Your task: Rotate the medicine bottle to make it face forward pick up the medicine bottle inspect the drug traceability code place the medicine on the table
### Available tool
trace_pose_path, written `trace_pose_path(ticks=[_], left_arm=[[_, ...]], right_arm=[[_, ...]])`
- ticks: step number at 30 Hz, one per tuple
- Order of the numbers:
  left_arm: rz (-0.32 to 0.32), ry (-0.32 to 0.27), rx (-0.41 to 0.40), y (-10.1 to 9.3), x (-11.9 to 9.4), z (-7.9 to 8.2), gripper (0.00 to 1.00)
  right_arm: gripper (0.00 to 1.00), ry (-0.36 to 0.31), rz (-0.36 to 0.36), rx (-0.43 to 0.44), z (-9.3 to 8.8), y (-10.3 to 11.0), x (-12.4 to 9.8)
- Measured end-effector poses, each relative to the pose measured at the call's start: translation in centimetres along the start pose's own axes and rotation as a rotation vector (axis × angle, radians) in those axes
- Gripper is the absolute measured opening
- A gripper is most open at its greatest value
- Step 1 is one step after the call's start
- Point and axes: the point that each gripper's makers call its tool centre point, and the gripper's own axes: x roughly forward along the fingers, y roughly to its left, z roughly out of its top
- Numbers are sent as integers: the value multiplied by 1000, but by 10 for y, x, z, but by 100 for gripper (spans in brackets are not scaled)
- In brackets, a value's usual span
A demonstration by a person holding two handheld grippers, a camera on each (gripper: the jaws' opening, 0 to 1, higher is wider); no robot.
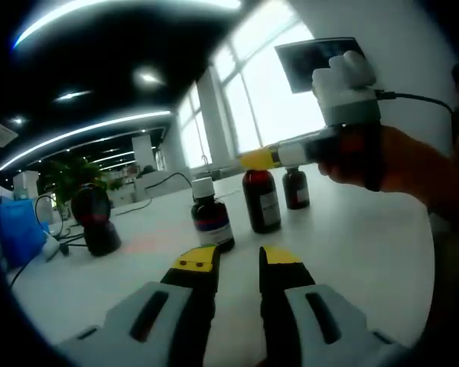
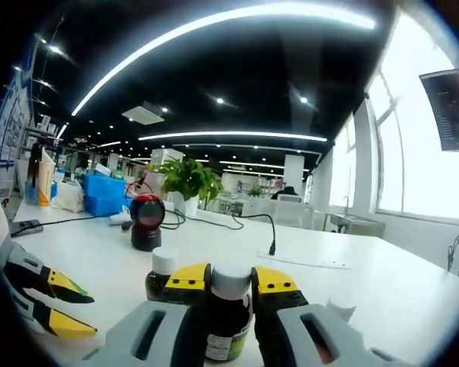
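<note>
Standing by the white table (image 1: 352, 252), going left to right: over at about nine o'clock there's a round black scanner (image 2: 146, 220) with a red face, and a blue box (image 2: 103, 195) behind it with a leafy plant (image 2: 187, 180) nearby. Then a row of three dark brown bottles with white caps. The left gripper (image 1: 237, 261) hangs just short of the nearest bottle (image 1: 212, 215), jaws apart and holding nothing. The right gripper (image 2: 231, 281) has its yellow-tipped jaws either side of the middle bottle (image 2: 229, 321), right around the cap and neck, and from the left gripper view its yellow tip sits right at that bottle's top. Looks clamped on, though I can't swear the pads are actually touching. The third bottle (image 1: 295, 187) sits further out at roughly one o'clock. My guess is this is the rotate-it-to-face-forward step, or the start of the pick-up. Next move probably needs a firm squeeze and a straight lift. The label is pale with colored print; code's too small to read.
</note>
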Motion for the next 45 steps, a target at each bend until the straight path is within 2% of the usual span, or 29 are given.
trace_pose_path(ticks=[9,16,21,28,41,45], left_arm=[[-1,0,-2,0,0,0,13],[-1,0,0,0,0,0,13],[-1,0,1,0,0,0,13],[-1,0,2,0,0,0,13],[-1,-1,1,-1,0,0,14],[1,1,1,0,0,0,13]], right_arm=[[19,4,44,12,1,-2,-2],[21,-9,142,97,4,1,-2],[20,-18,169,121,3,-4,-1],[20,-31,263,136,6,-1,-1],[17,-25,331,151,2,5,4],[17,-33,330,149,2,4,4]])
